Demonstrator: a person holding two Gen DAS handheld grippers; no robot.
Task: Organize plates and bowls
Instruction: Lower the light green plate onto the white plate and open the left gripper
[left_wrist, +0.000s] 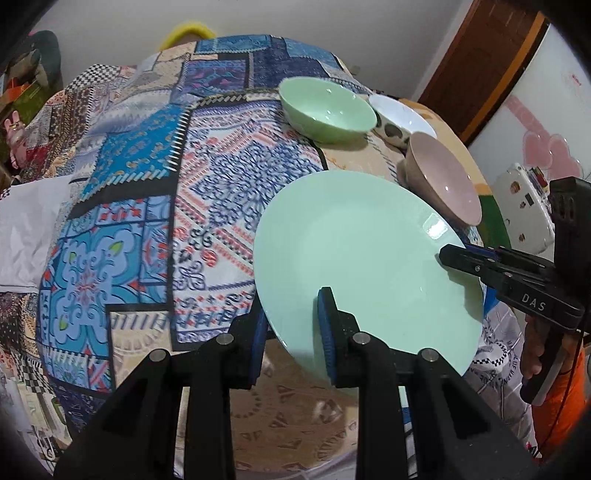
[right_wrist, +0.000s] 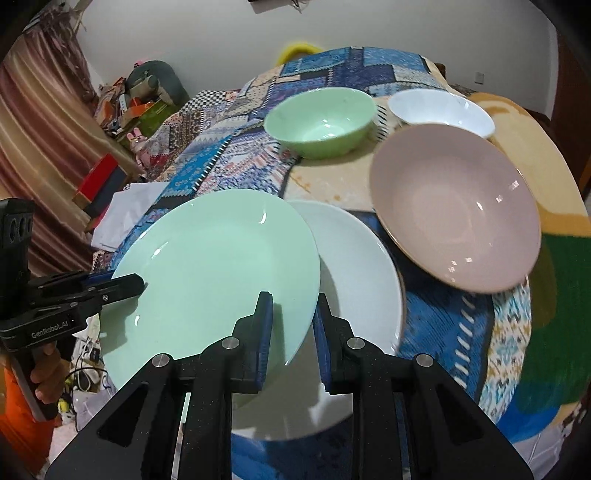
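Nearest in both wrist views, two black two-finger grippers with blue pads pinch one pale green plate (right_wrist: 214, 266) by opposite edges. The left gripper (left_wrist: 293, 332) is closed on the plate's near rim, one pad above and one below; the right gripper (right_wrist: 291, 332) is likewise clamped over the rim at the plate's other side. Each gripper appears from the side in the other's view, with a hand (right_wrist: 46, 380) on its handle.

The green plate is smooth, glossy and round, tilted, held above a patterned patchwork cloth (left_wrist: 147, 206) that covers the table. In the right wrist view it overlaps a white plate (right_wrist: 362, 273) lying flat on the cloth directly beneath and beside it.

Just beyond stands a wide, shallow pink bowl (right_wrist: 454, 206) with a glossy inner face. Farther back sit a deeper green bowl (right_wrist: 321, 125) and, just to its right, a white bowl (right_wrist: 439, 109) with dark spots on its outer wall; the three bowls lie close together near the table's far edge.

Count: two plates, three bowls, two grippers.

Behind the table are a plain pale wall, a brown door frame (left_wrist: 480, 70), striped curtains (right_wrist: 40, 122) and cluttered boxes.
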